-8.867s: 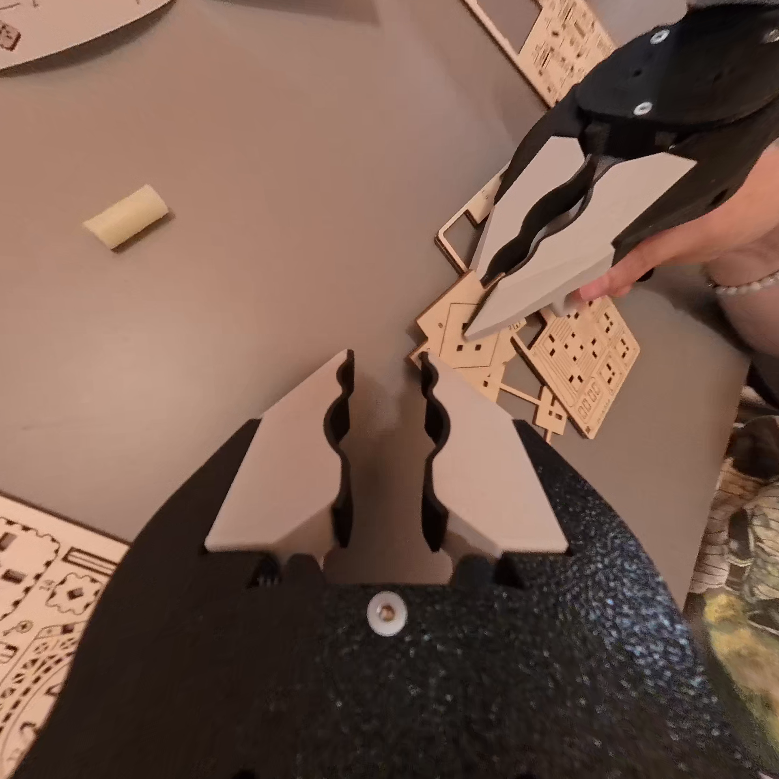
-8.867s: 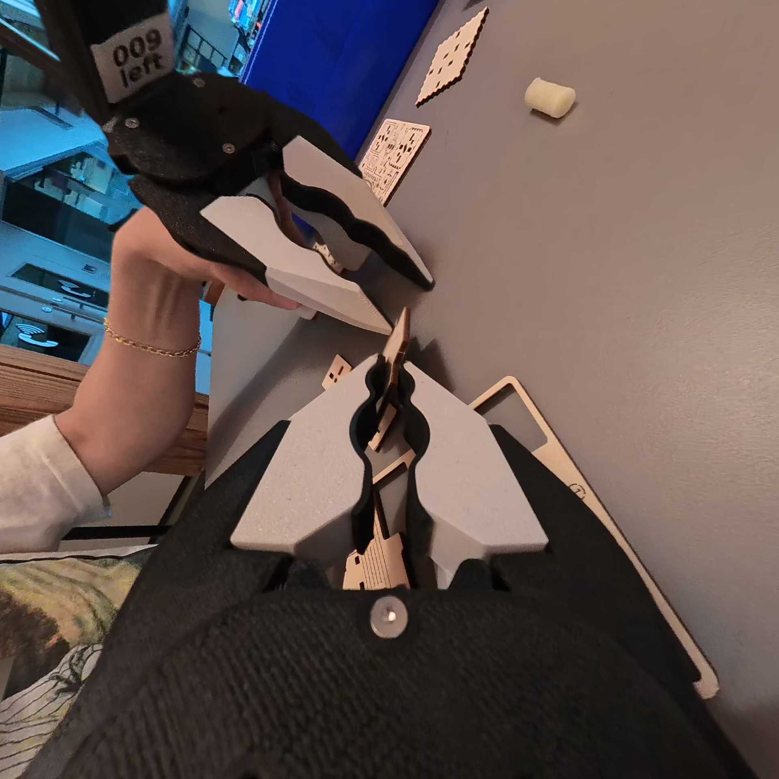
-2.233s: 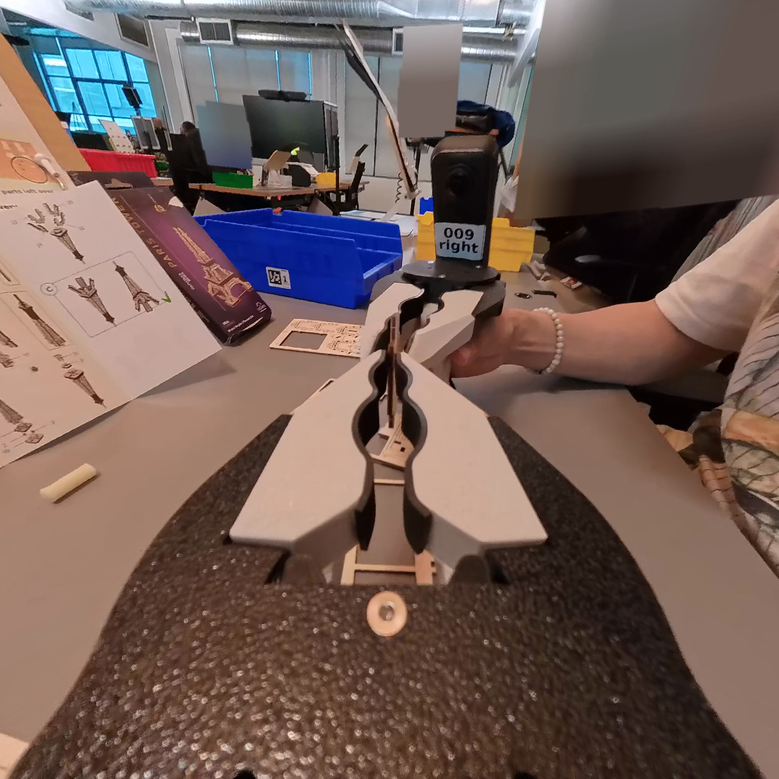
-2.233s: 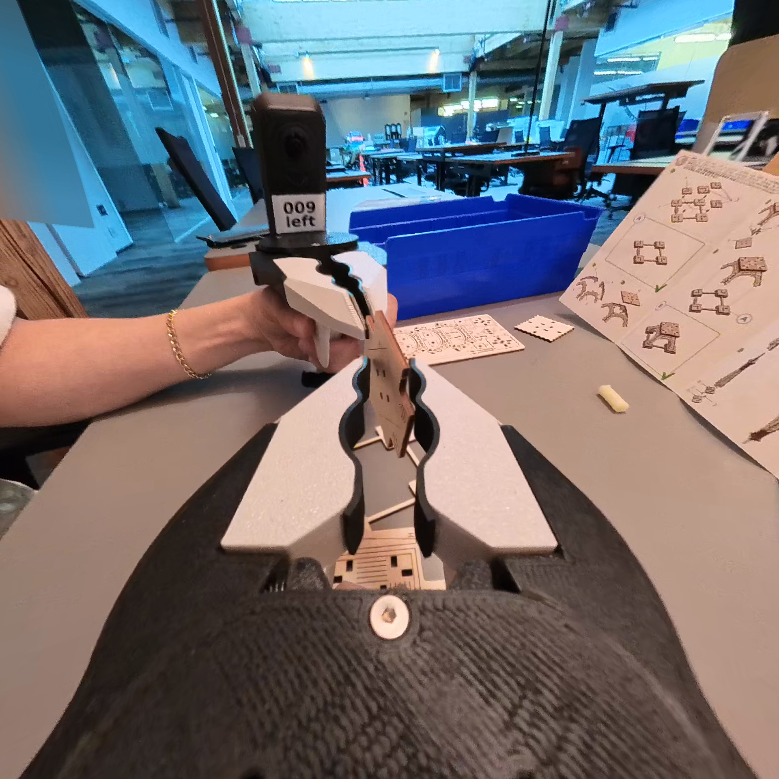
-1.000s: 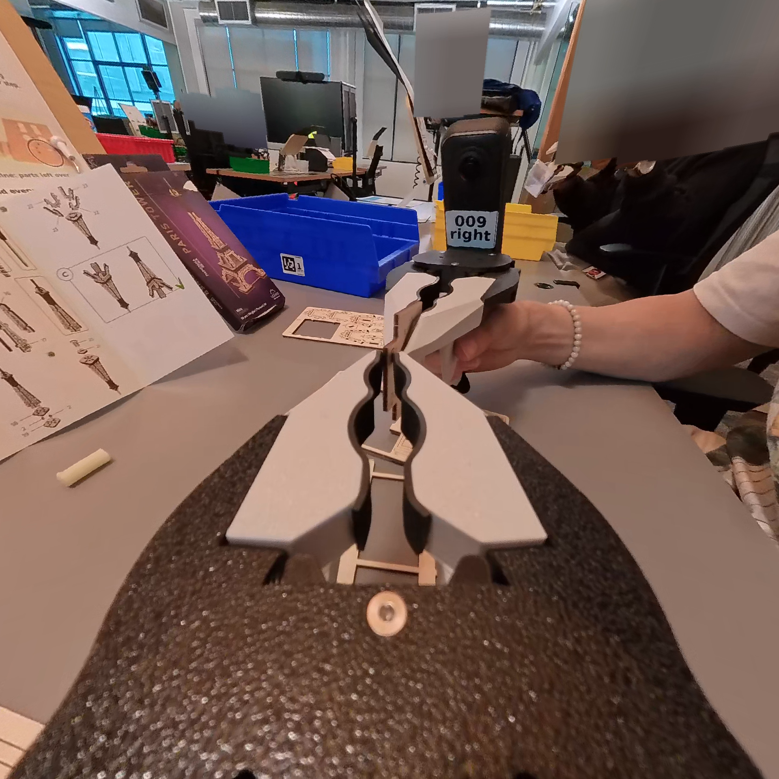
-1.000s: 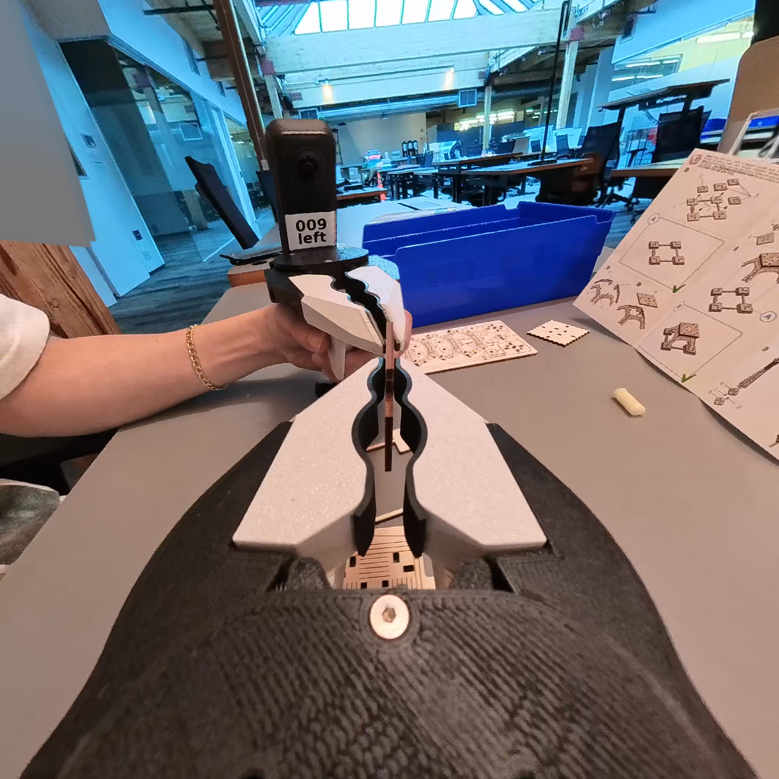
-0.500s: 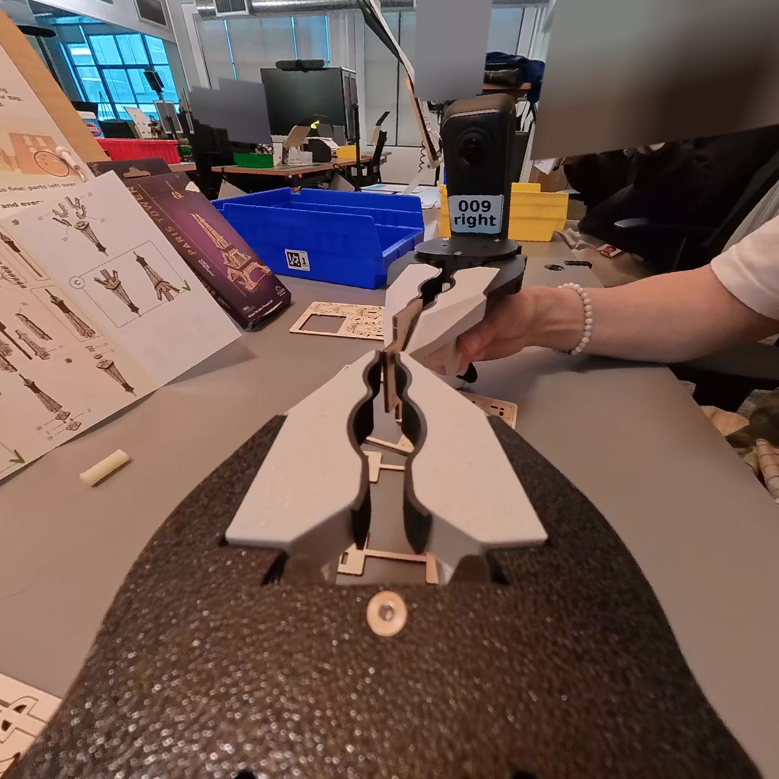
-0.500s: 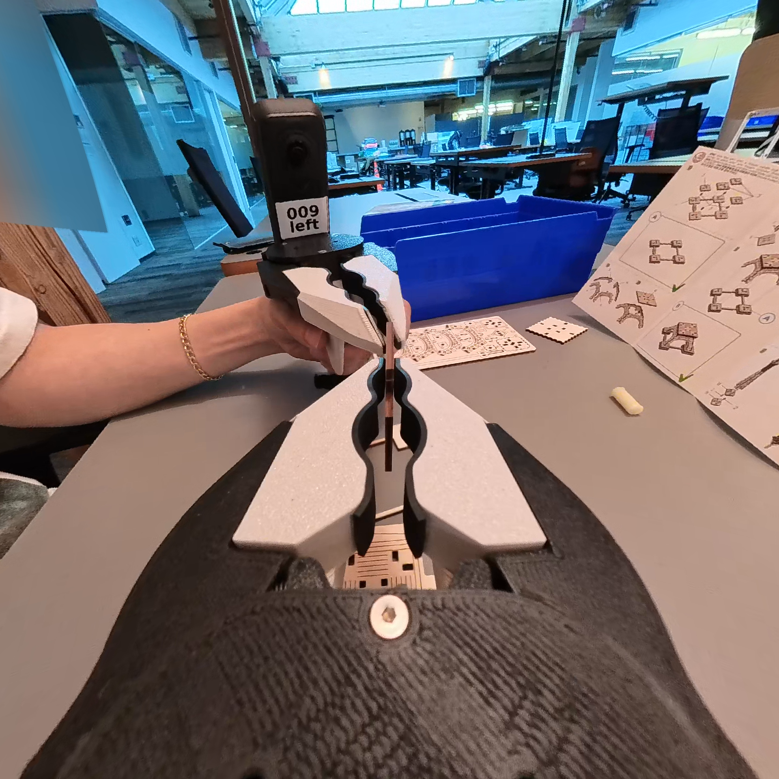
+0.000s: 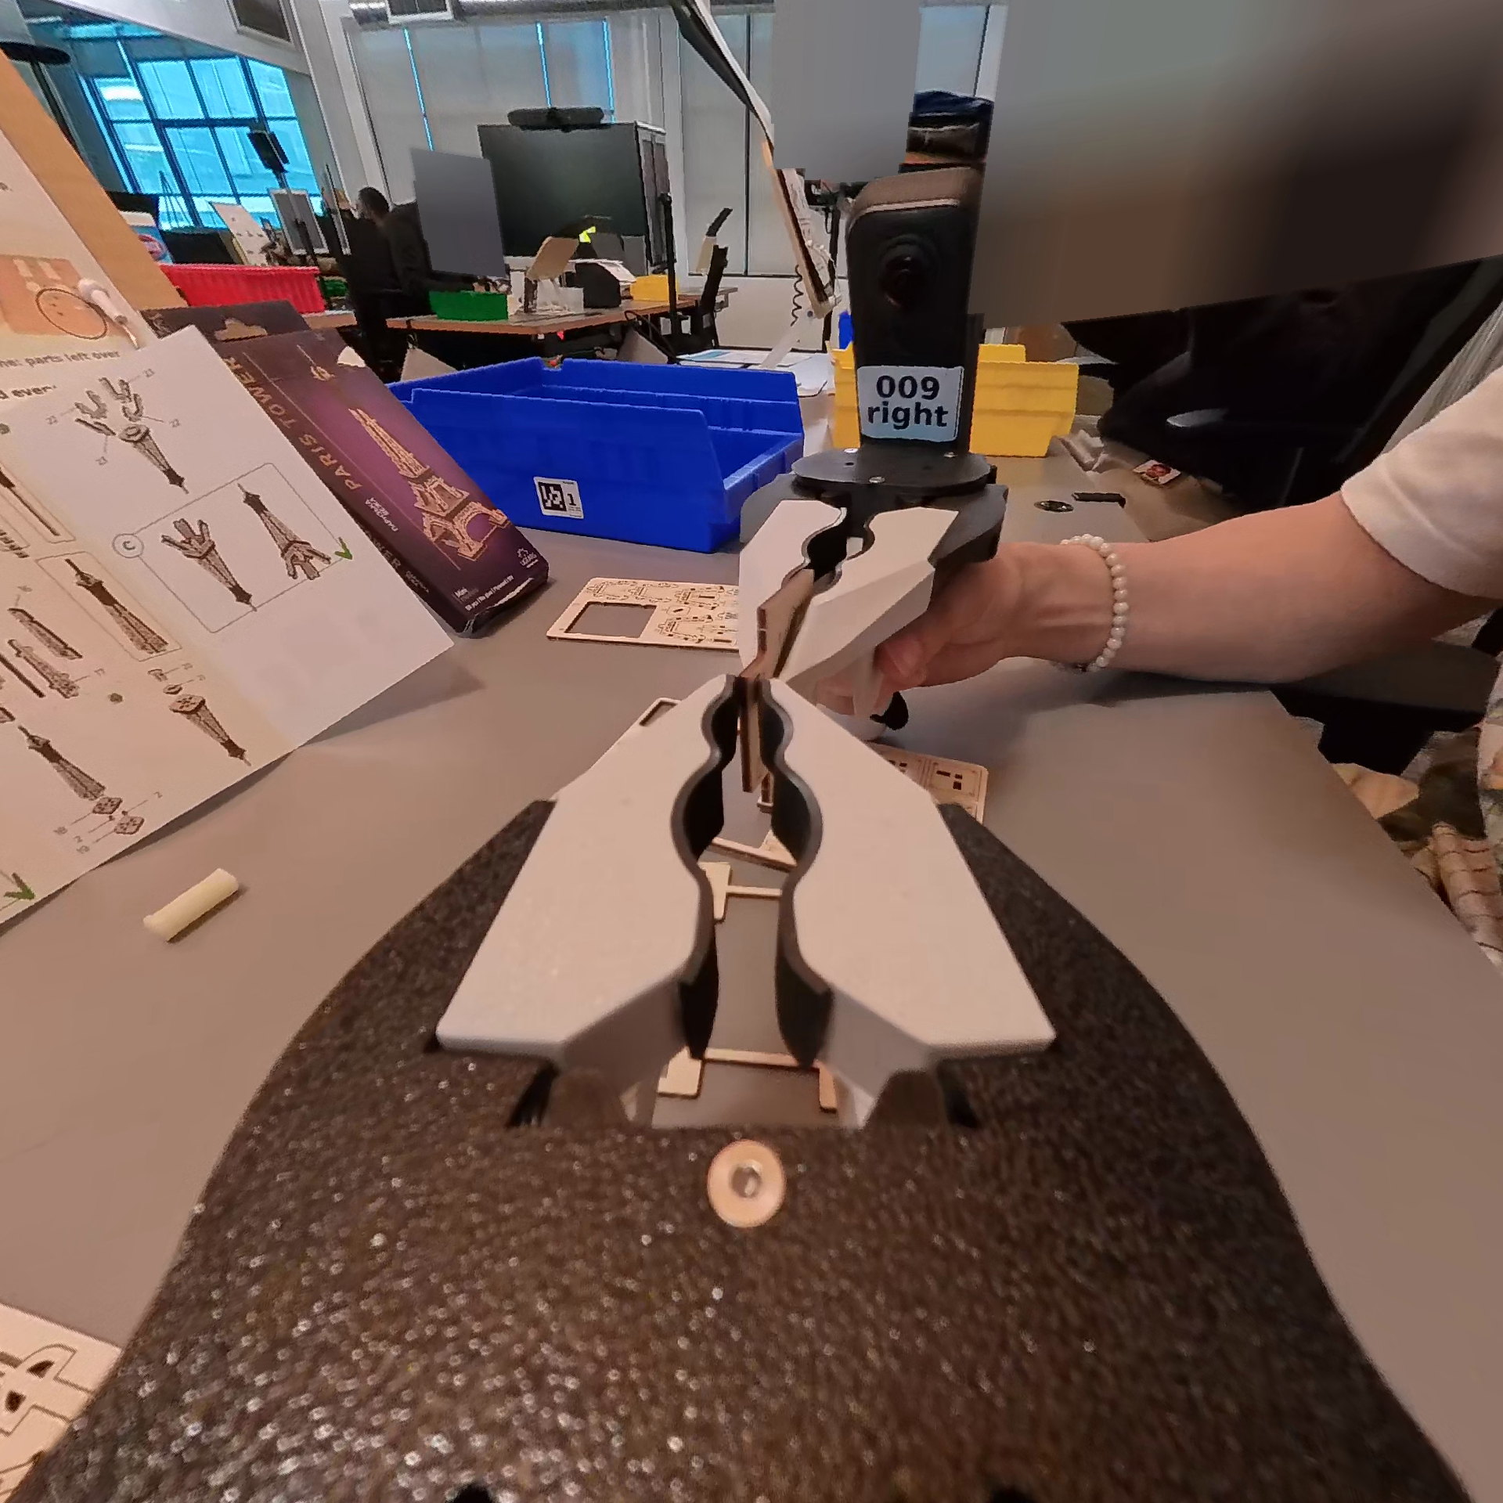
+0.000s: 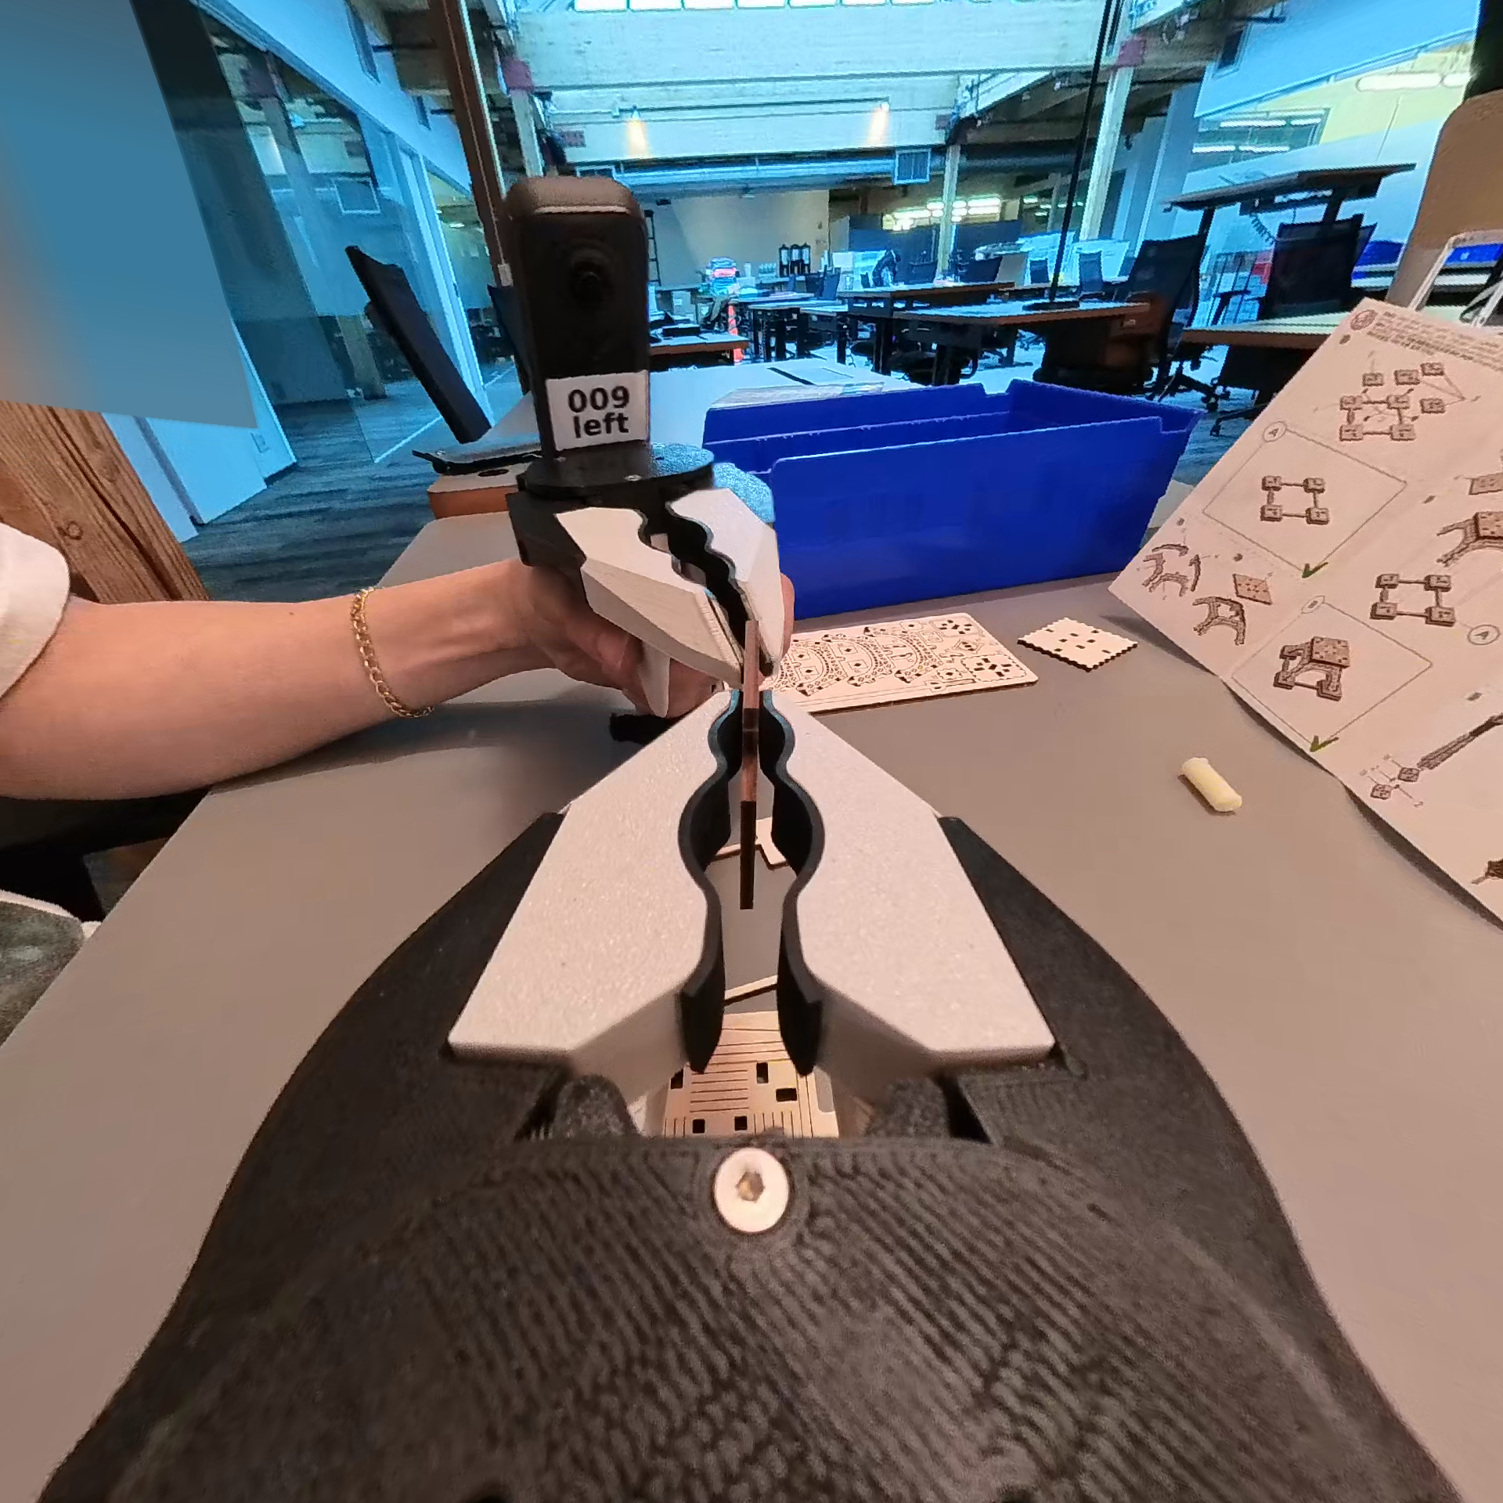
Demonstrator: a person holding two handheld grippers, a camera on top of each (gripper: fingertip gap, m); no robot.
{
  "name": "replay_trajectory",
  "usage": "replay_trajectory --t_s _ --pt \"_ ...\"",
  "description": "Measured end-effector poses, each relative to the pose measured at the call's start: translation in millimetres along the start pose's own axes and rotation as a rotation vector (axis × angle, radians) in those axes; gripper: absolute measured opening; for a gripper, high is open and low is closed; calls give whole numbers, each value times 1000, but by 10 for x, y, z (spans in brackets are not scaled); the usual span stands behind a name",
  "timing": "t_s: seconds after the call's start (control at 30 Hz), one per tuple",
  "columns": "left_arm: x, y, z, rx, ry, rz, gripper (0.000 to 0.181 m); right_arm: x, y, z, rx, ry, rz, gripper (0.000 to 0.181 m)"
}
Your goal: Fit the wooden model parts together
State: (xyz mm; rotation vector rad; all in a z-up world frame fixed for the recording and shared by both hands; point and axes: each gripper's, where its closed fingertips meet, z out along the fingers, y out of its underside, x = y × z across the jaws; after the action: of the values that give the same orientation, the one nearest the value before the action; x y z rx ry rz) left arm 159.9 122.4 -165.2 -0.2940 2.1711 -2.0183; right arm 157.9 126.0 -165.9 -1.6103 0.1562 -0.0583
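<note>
My left gripper (image 9: 744,691) is shut on a thin flat wooden piece (image 9: 750,748), held upright and edge-on above the grey table. My right gripper (image 9: 768,659) faces it from the far side, shut on a second flat wooden piece (image 9: 779,622). The two pieces meet at their ends between the fingertips. In the right wrist view my right gripper (image 10: 747,703) holds its piece (image 10: 747,813) edge-on. The left gripper (image 10: 755,655) points down at it, with its own piece (image 10: 752,642) touching the top.
Loose wooden parts (image 9: 935,781) lie on the table (image 9: 1139,813) under the grippers. A punched part sheet (image 10: 903,659), a small square piece (image 10: 1075,642), a cream peg (image 10: 1212,783), a blue bin (image 10: 976,480), an instruction sheet (image 9: 163,569) and a purple box (image 9: 390,480) stand around. Only a small space, under 4 cm, lies between the two pairs of fingers. The cream peg (image 10: 1212,783) is about equally far from each gripper, around 20 cm. Seen from the left wrist view (image 9: 195,899) as well.
Since the earliest frames both grippers have lifted off the table, each holding a wooden piece, and brought them tip to tip. Over the last second they stay almost still.
</note>
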Motion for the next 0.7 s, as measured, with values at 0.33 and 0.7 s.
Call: replay_trajectory --t_s 0.33,0.7 --pt "-29 56 12 -35 -2 -35 1 36 48 2 -38 14 -12 1" --pt "3 48 -17 -33 14 -21 1 -10 44 14 -35 -24 21 0"
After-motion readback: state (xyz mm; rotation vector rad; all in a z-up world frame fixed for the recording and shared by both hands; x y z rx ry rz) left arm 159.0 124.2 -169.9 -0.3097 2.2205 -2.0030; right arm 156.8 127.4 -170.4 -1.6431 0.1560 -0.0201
